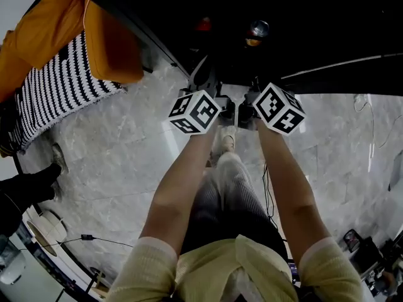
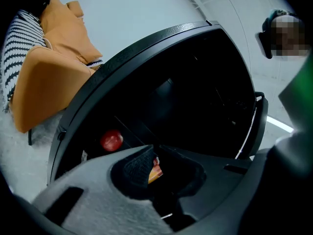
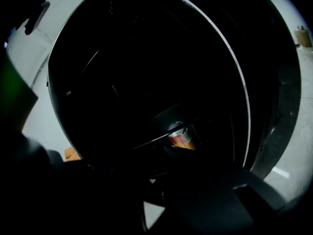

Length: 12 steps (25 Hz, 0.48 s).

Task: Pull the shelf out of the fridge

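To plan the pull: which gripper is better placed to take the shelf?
Right, by a little: the shelf edge crosses just above the shut right gripper. The left gripper sits alongside, also shut.

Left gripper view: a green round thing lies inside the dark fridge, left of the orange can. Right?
No, the round thing is red, not green; the left gripper view shows it. It does lie inside the dark fridge, left of the orange can.
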Each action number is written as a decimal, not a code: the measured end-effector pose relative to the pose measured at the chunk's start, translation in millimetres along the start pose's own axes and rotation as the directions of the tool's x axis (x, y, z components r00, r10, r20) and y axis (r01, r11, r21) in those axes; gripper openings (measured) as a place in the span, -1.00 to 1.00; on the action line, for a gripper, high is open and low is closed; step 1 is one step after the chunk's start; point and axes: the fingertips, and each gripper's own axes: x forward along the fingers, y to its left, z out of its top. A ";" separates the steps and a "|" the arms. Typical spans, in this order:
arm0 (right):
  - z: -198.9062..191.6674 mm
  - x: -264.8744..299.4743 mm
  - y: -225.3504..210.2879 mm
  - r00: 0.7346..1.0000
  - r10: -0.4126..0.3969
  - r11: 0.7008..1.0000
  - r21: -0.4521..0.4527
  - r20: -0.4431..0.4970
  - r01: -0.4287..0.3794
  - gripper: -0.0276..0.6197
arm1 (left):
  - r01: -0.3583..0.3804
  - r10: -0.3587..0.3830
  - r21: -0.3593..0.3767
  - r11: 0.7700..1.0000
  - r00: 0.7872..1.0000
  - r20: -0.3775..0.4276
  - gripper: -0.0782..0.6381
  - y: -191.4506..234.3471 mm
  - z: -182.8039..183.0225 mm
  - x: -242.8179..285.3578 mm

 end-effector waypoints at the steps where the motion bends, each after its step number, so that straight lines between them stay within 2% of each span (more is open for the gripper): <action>1: 1.0 3.7 -2.2 1.000 0.001 1.000 -0.002 0.000 -0.001 -0.82 | -0.006 0.006 0.002 1.000 1.000 0.002 -0.71 2.6 -0.5 2.8; 8: 6.2 23.6 -11.3 1.000 0.014 0.999 0.045 0.014 -0.015 -0.81 | -0.016 0.016 -0.011 1.000 0.999 0.032 -0.71 12.7 -4.2 19.3; 12: 5.6 32.7 -12.0 0.999 0.040 0.995 0.091 0.027 -0.042 -0.69 | -0.014 0.016 -0.037 0.999 0.998 0.057 -0.70 16.6 -5.5 26.0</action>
